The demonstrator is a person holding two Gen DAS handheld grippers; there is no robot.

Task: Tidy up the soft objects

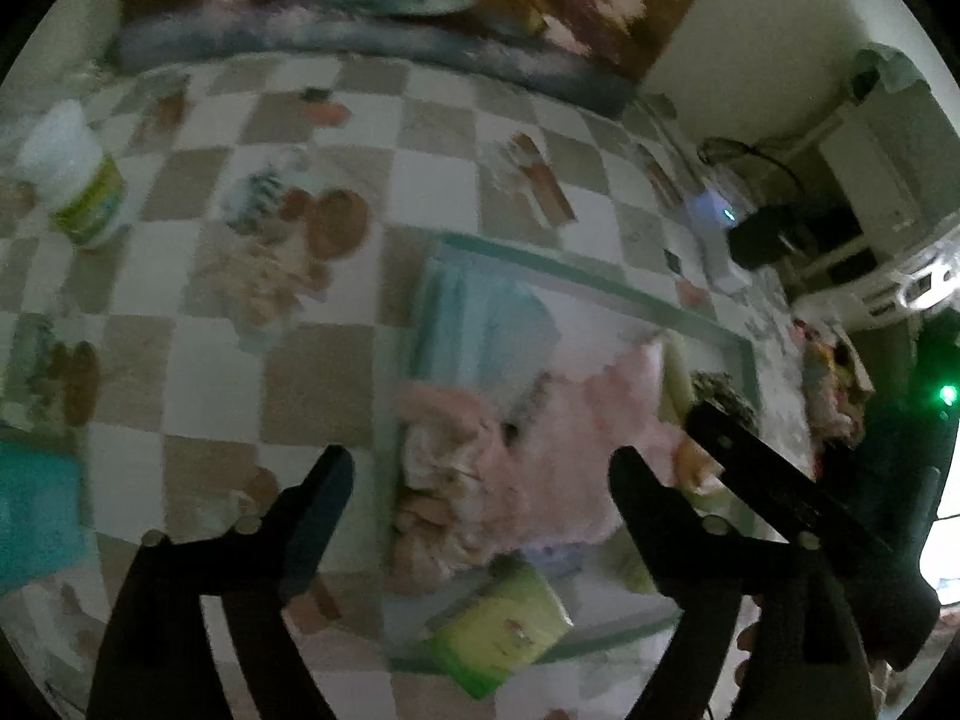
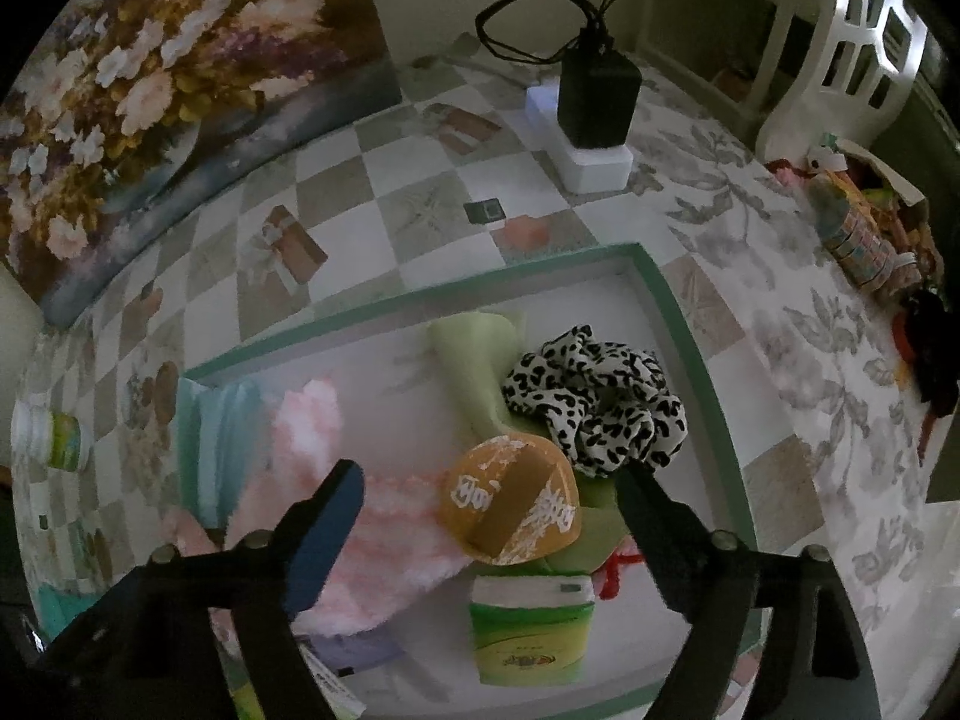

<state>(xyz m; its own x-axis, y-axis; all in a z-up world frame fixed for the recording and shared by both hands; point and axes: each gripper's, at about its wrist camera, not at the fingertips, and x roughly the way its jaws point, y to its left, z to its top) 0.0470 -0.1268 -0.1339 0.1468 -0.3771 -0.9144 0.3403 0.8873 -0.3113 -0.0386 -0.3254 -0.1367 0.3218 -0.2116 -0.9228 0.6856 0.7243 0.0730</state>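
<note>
Both wrist views over tray (image 2: 690, 324)

A table under a checkered cloth (image 2: 336, 192) carries a green-rimmed tray (image 2: 651, 276), a white power strip (image 2: 591, 165) and a green-labelled tub (image 1: 84, 192).

Round mustard-yellow fabric pad (image 2: 510, 498) in the green-rimmed white tray (image 2: 660, 300): large white Chinese-style characters either side of a tan band, not legible. Green-and-white tissue packet (image 2: 531, 630), near edge of tray: small printed label, too blurred to read.
</note>
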